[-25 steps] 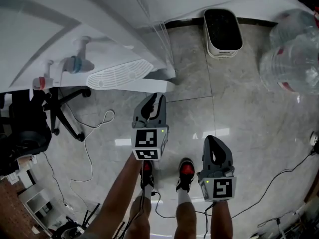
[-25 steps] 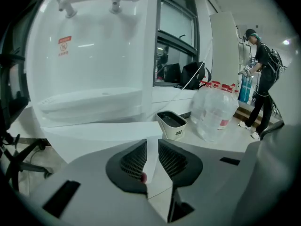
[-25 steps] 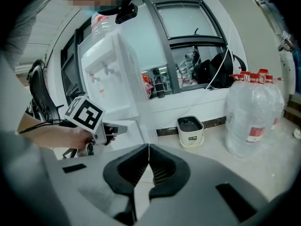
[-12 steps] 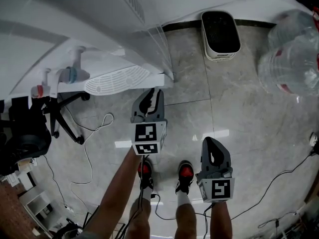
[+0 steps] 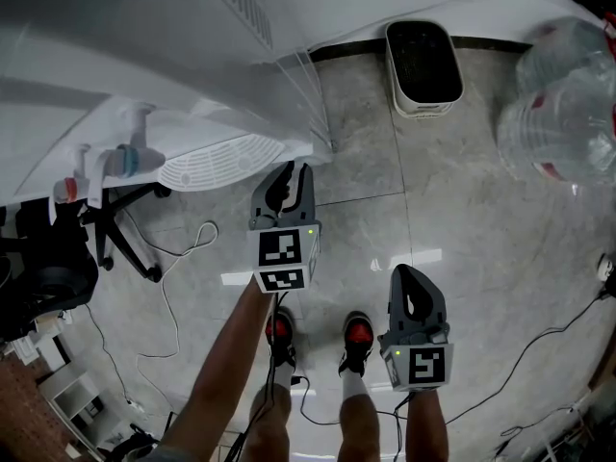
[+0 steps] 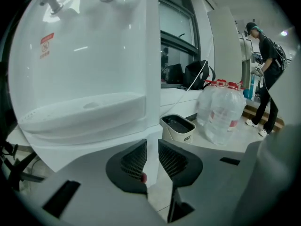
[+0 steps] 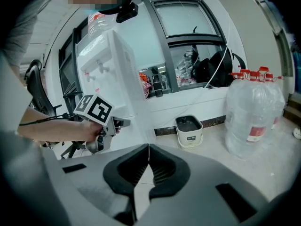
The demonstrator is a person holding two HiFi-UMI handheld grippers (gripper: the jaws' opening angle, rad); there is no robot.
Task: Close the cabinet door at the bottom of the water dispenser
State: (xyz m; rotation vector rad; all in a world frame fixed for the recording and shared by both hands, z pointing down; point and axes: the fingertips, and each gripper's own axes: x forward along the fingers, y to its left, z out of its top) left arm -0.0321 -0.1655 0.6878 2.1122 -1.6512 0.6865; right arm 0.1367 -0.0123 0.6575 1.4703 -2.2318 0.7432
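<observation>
No wording can be read. The water dispenser [image 6: 94, 55] carries a small red sticker [image 6: 46, 45] at its left: a round sign over print too small to read. The water bottles [image 6: 221, 112] at the far right wear illegible red-and-white labels. Black-and-white square markers sit on the left gripper [image 5: 289, 169] and the right gripper [image 5: 409, 272].

The water dispenser [image 5: 144, 75] stands at my front left. The edge of its cabinet door [image 6: 151, 147] is held between my left tongs [image 5: 295, 173], under the dispenser's front ledge. My right tongs [image 5: 412, 275] hang further right and nearer to me, touching nothing. On the floor [image 5: 462, 200] a waste bin [image 5: 423, 61] stands by the wall, with water bottles [image 5: 563, 104] right of it. An office chair [image 5: 58, 258] is left of the dispenser, with a cable [image 5: 171, 287] beside it.
</observation>
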